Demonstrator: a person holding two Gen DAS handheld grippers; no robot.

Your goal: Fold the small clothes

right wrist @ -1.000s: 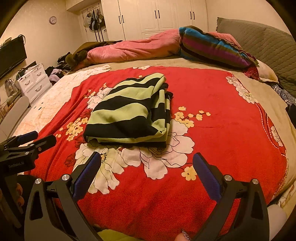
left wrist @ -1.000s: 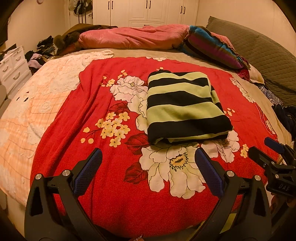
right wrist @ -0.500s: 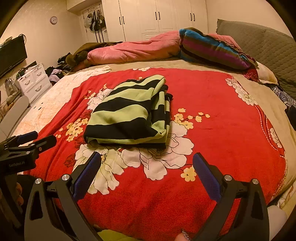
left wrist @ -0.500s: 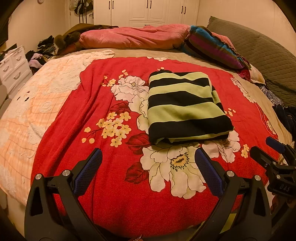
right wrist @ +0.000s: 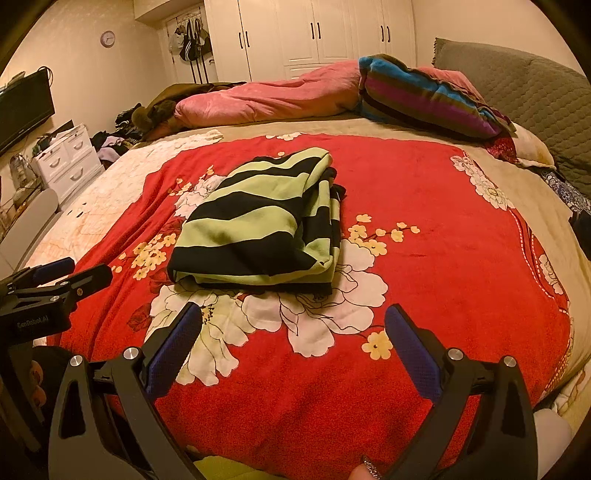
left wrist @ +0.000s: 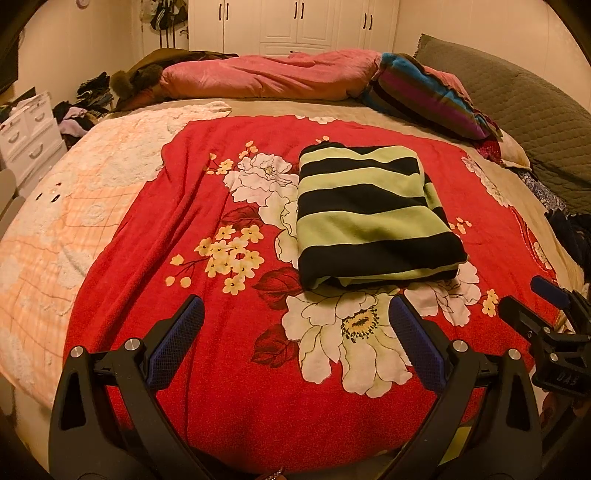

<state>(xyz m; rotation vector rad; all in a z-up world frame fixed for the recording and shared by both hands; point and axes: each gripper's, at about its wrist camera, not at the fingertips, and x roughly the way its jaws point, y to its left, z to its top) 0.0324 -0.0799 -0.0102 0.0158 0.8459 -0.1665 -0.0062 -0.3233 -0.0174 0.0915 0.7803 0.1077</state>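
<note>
While both tools hang above the near edge of the red floral blanket (left wrist: 155, 229), the left gripper (left wrist: 295, 325) has its blue-padded fingers (left wrist: 177, 343) spread wide apart with nothing between them, and the right gripper (right wrist: 293, 332) is likewise spread wide and empty, its blue pads (right wrist: 413, 350) over the blanket's big white flowers. Neither touches cloth. Just beyond the fingertips, on the middle of that blanket, lies the folded striped garment (left wrist: 369, 218), a thick rectangular bundle of pale green and black bands; its near folded edge rests on a white bloom, and in the right wrist view its layered edges show along the right side. Left of the blanket the bed is covered by a peach and white spread (left wrist: 62, 206). Past the blanket's far edge a pink duvet (left wrist: 266, 75) lies rolled across the bed, with a multicoloured striped blanket (left wrist: 428, 96) to its right and a grey quilted headboard cushion (left wrist: 524, 122) further right. Behind all stand white wardrobe doors (left wrist: 295, 22), and far left of the blanket a white drawer unit (right wrist: 70, 158).
</note>
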